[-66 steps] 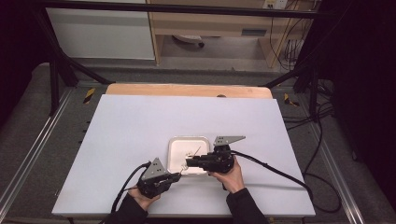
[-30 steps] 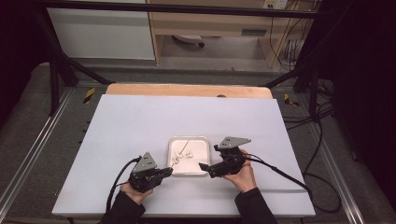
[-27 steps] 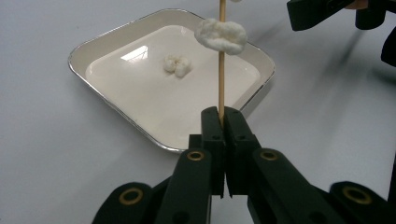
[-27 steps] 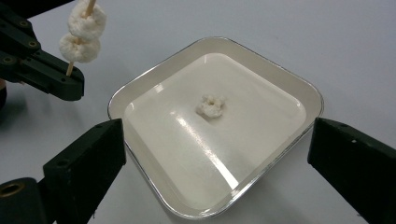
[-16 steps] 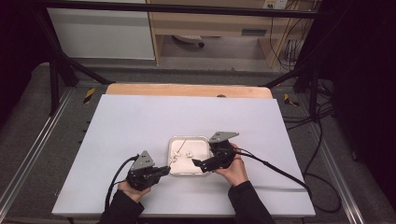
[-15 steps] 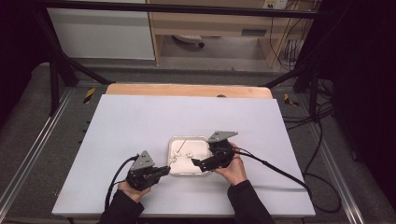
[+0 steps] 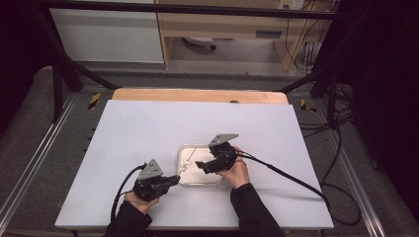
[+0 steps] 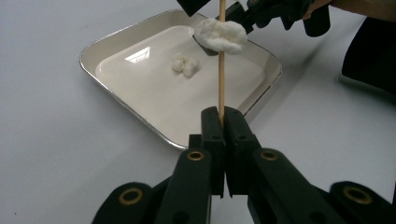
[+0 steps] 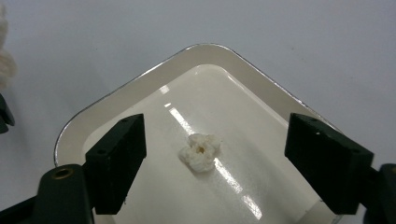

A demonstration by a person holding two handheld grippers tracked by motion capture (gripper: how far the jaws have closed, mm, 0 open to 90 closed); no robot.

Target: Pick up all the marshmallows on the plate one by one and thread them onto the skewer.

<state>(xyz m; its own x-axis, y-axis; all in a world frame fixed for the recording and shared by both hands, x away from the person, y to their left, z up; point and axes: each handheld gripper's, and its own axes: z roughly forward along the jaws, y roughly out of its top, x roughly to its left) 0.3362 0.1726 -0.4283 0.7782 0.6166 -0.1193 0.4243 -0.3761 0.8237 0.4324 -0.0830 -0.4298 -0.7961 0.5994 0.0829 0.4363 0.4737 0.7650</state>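
A white enamel tray (image 7: 200, 179) sits low and just right of centre in the high view, on the white table (image 7: 148, 128). Its rim is thin and metallic, its floor glossy with streaks of reflected light. In the right gripper view one small white popcorn-like piece (image 9: 200, 151) lies loose on the tray floor, near the middle of the frame, with a small hollow at its centre.

The left gripper (image 8: 222, 122), at the lower left of the tray in the high view, has its jaws pressed together on a thin wooden skewer (image 8: 221, 60). In the left gripper view the skewer rises straight up the centre of the frame, and a second white piece (image 8: 219, 35) is threaded on it near the top, held above the tray's far side.

The right gripper (image 9: 215, 154) hovers over the tray with its jaws spread, one at each side of the loose piece and not touching it. They have just been closing in, and the piece sits between them untouched. In the high view this gripper lies over the tray's right edge.
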